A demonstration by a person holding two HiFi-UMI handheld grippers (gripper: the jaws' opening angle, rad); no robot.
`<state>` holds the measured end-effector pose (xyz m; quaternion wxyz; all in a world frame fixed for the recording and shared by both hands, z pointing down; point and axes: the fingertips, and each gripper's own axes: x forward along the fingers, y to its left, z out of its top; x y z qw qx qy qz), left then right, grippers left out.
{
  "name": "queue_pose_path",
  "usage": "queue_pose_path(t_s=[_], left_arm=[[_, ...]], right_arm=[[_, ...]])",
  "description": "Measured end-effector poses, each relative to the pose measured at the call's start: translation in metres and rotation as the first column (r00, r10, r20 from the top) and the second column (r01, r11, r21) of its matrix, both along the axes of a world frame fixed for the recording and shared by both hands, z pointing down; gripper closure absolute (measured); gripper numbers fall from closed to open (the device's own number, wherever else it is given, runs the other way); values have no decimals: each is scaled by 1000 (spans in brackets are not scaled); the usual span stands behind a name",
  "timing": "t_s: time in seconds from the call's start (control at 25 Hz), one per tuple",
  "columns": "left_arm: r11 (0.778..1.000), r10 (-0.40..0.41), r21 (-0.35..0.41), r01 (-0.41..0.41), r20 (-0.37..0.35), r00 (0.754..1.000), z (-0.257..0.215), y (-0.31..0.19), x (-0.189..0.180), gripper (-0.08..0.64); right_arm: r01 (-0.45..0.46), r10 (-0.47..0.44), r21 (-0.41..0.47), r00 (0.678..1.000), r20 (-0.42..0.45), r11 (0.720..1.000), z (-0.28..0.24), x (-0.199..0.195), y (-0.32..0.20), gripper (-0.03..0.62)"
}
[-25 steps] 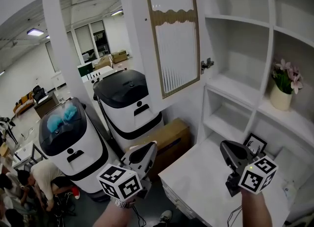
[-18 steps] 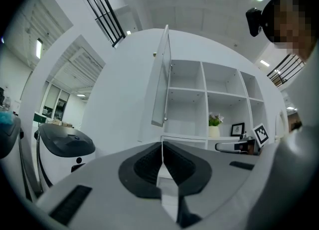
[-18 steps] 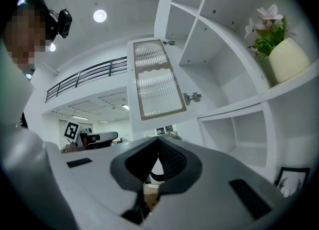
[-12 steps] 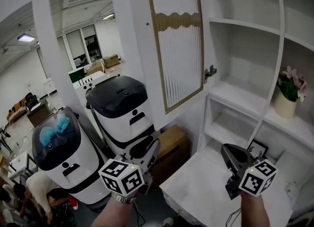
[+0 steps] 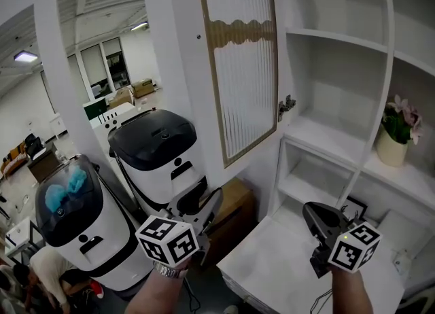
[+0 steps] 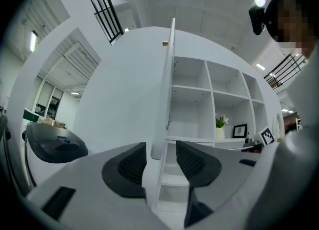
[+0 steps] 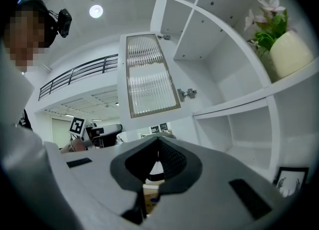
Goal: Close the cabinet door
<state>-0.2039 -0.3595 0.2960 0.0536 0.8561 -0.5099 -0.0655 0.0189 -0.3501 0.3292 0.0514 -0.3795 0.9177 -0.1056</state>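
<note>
Standing open on the tall white shelf cabinet (image 5: 380, 41), the single white door with a ribbed glass panel in a tan frame (image 5: 241, 68) is swung out to the left, its long axis upright and its right side hinged to the cabinet. Below it sit two white machines with black lids (image 5: 160, 143), and one white bench (image 5: 272, 265) lies under the shelves.

Two tongs show. The left tongs (image 5: 204, 200) lie below the door's free edge, nearer to it than the right. Their jaws are opening, spread wide, and in the left gripper view the door's thin edge lines up between them (no pad touches it). Closing it likely means a push rightward toward the shelves. The right tongs (image 5: 314, 216) hover over the bench, pressed together on nothing.

Smaller still are one cream pot of pink flowers (image 5: 393, 144), one black picture frame (image 5: 353, 200) and one metal hinge (image 5: 286, 106).
</note>
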Motion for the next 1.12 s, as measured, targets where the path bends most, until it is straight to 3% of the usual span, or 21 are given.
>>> queue_pose_path(t_s=[0.36,0.56,1.12], left_arm=[[999,36,9,-36,6,999,-1,-14,9,387],[999,43,15,-43,7,999,-1,-12,9,449],[991,129,26,-130,49,990,0,8,50,466]], right_arm=[[-24,24,-5,1000,5,1000,0,4,-4,588],[-43,43,2,999,15,999,-3,8,-3,588],[-36,35,70,999,18,997,-28,5,8,586]])
